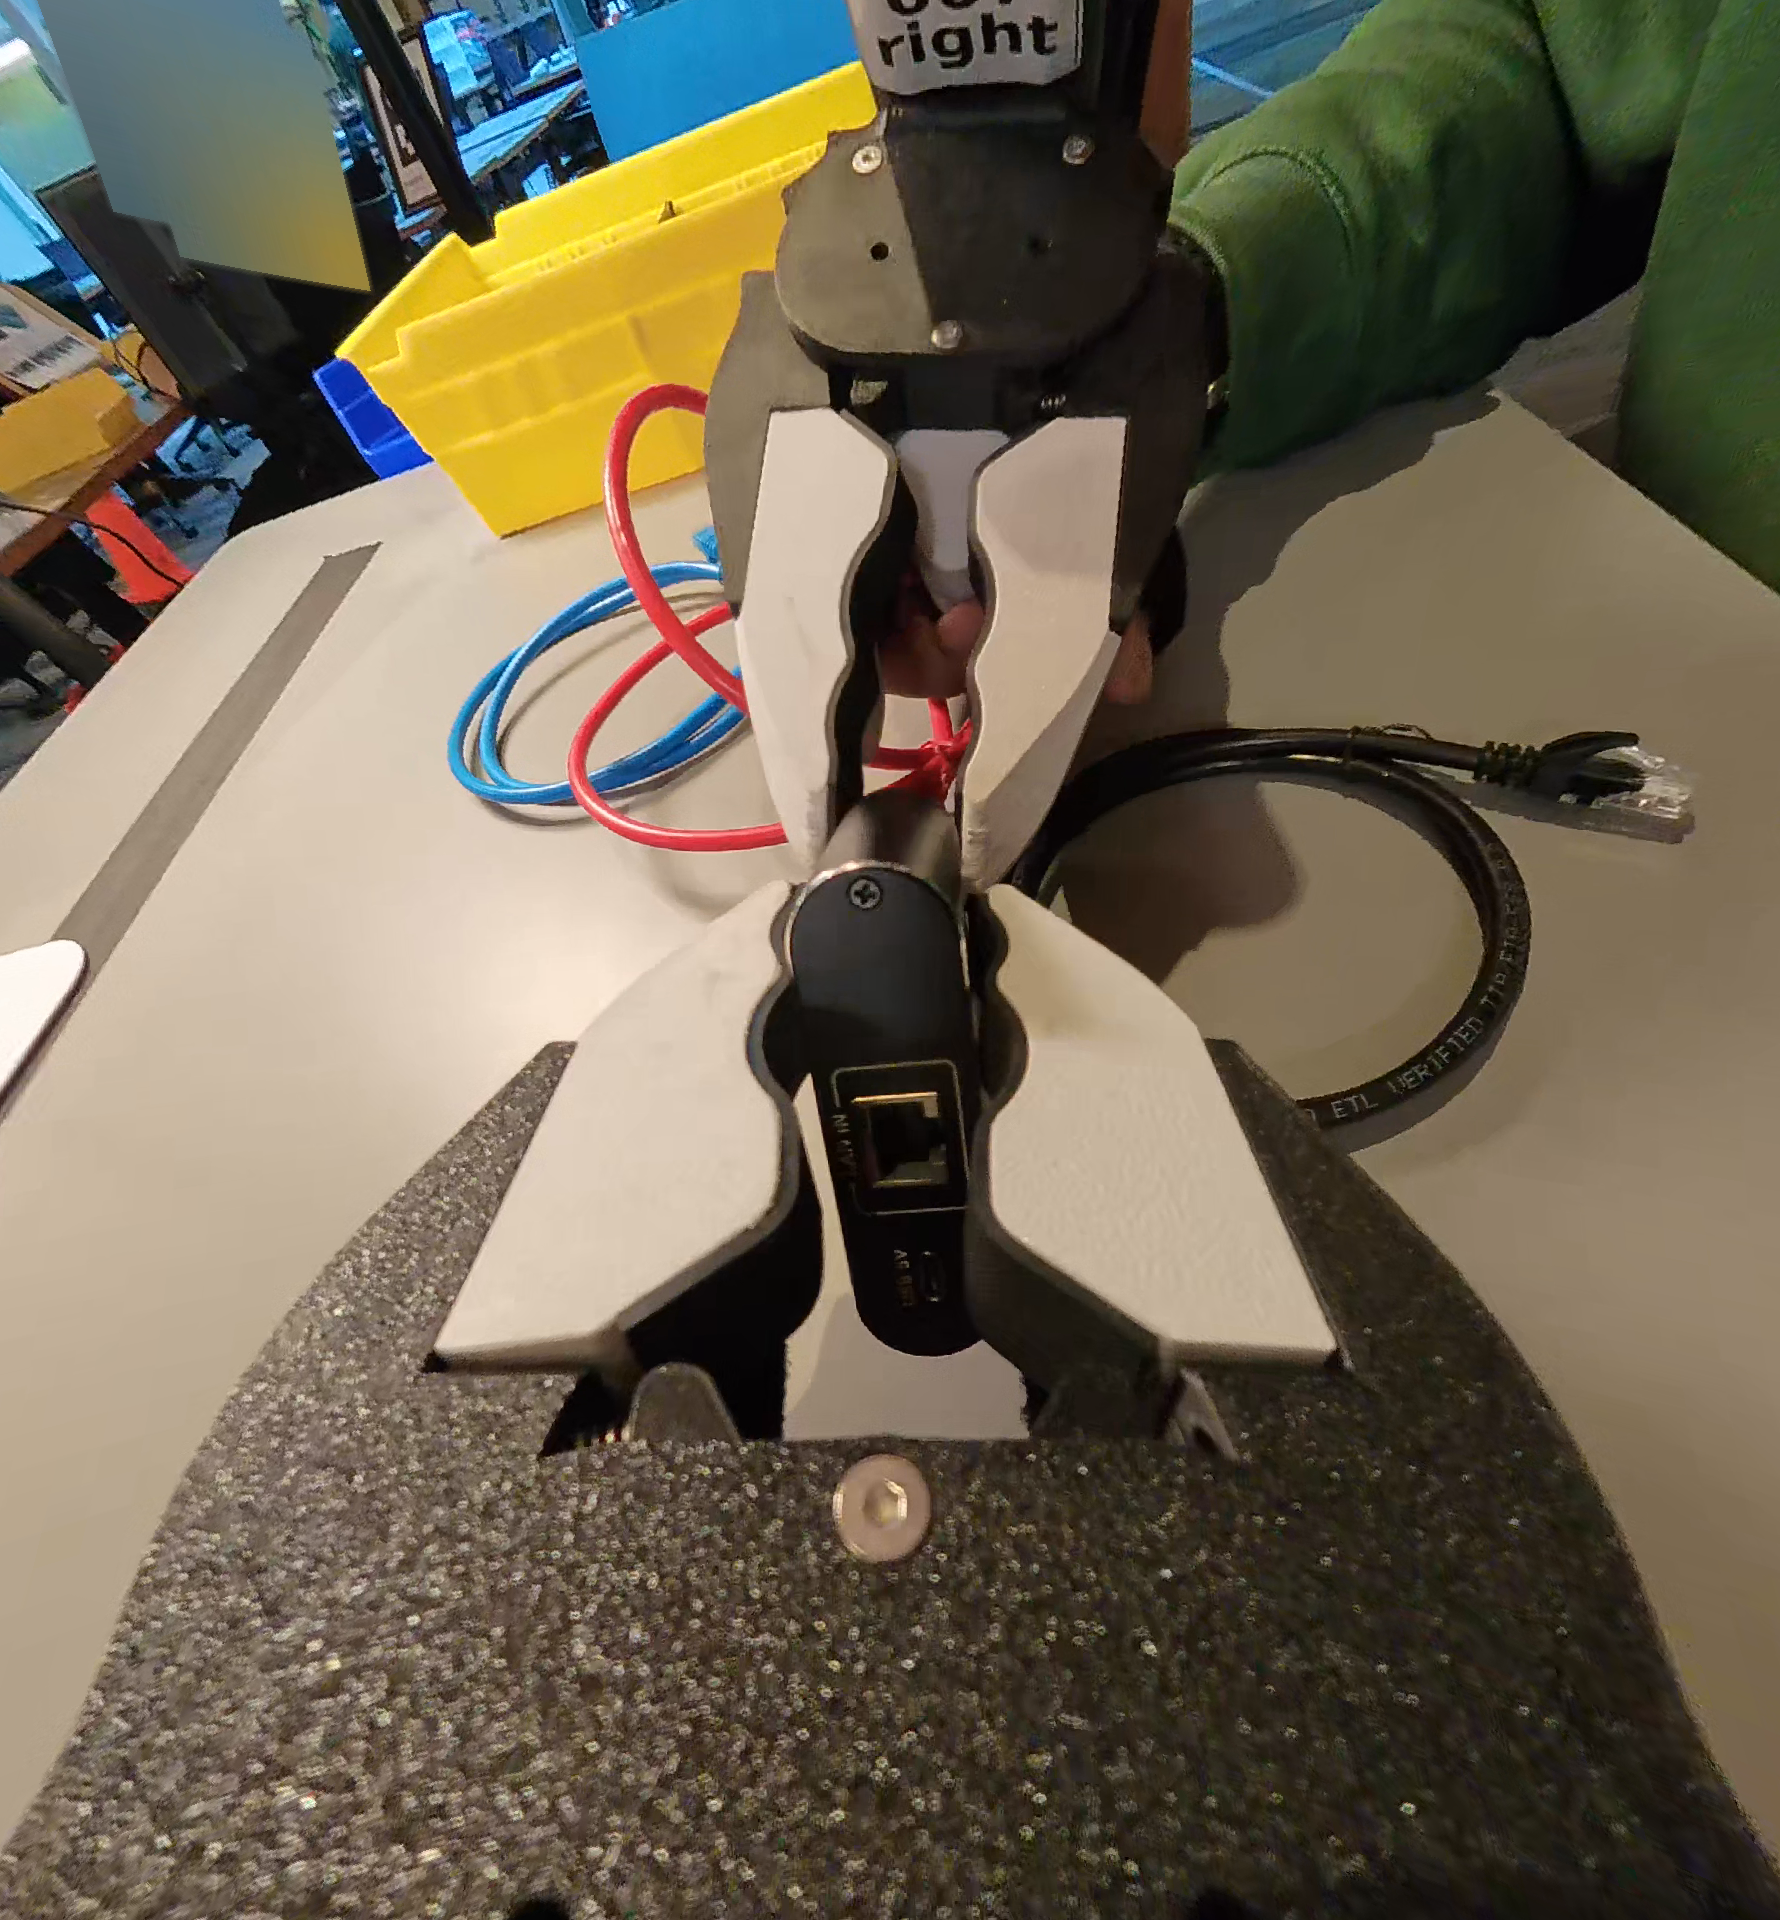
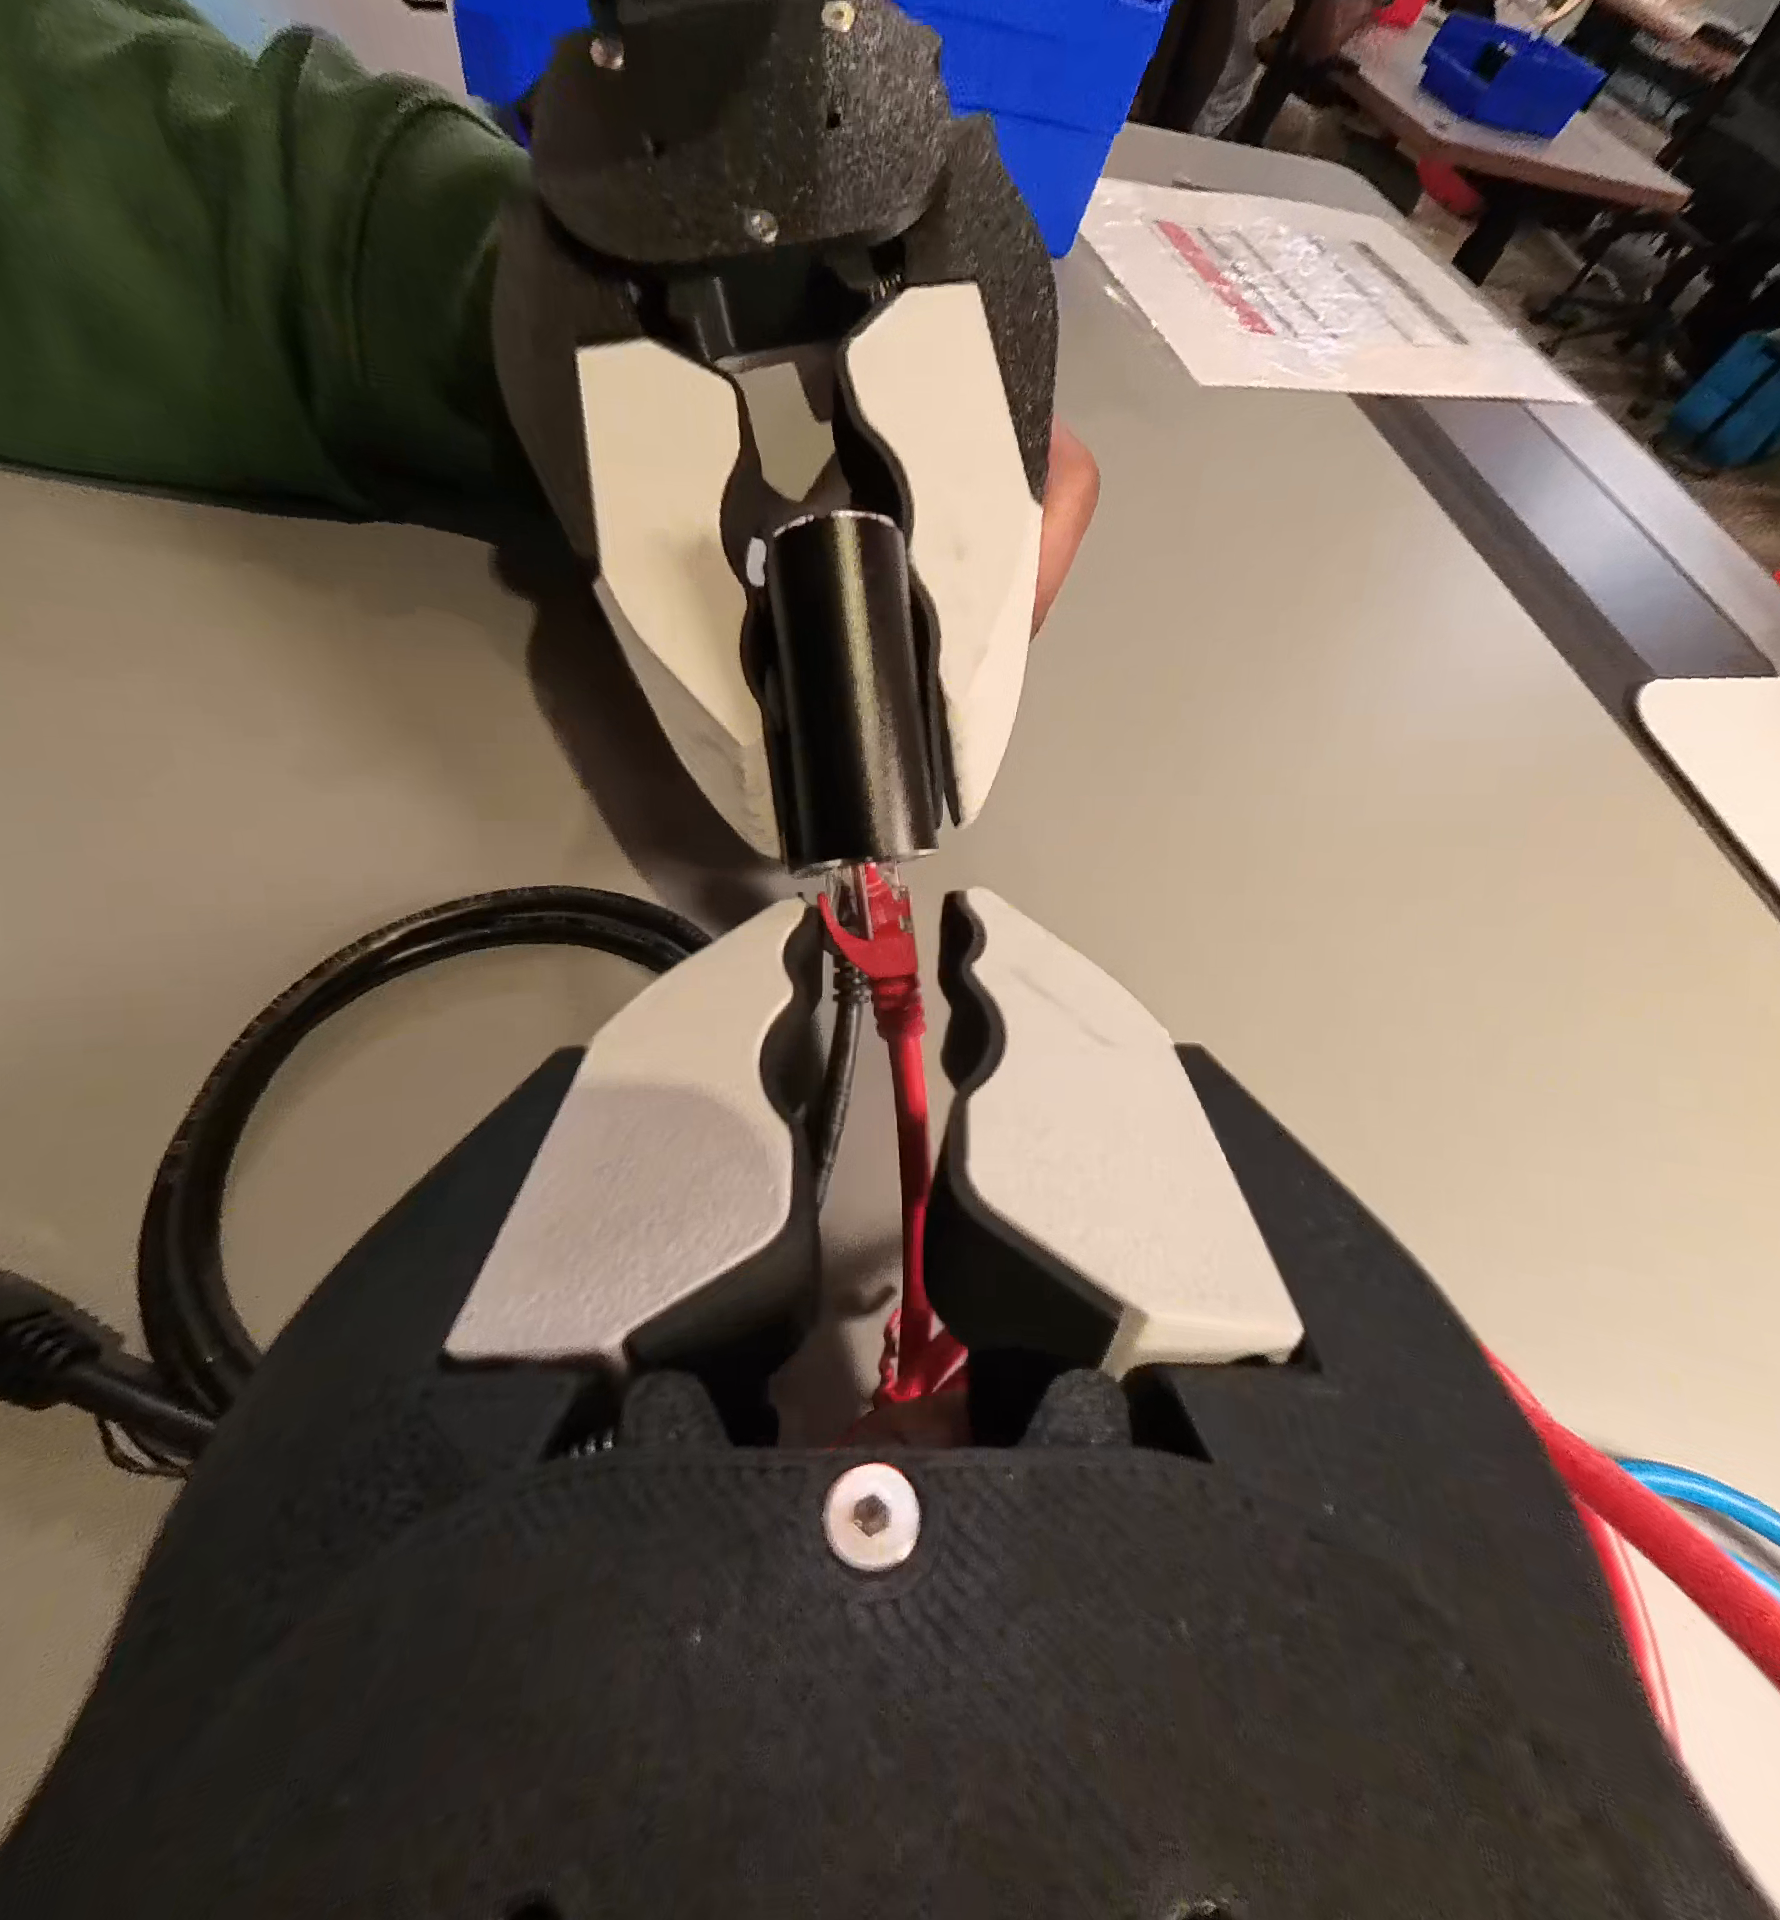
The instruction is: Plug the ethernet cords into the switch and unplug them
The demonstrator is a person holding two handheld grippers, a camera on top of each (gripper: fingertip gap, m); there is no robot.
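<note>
1. Left tongs (image 1: 881,904) pinch the black switch (image 1: 891,1101) between both pads, above the grey worktop (image 1: 346,987), with one end port facing the left wrist camera.
2. Right tongs (image 2: 870,914) meet the switch's far end head-on; their tips are spread a little around the red cord (image 2: 907,1101), whose shaft runs back between them. Whether they actually grip it, I cannot tell.
3. The red plug (image 2: 870,925) sits at the switch's far port, clear tip at the opening.
4. Beyond the switch, red and blue cord (image 1: 522,717) coils lie on the worktop.
5. Beside the switch, a black cord (image 1: 1478,935) loops, its plug free.
6. Farther past the switch stands a yellow bin (image 1: 574,353).
</note>
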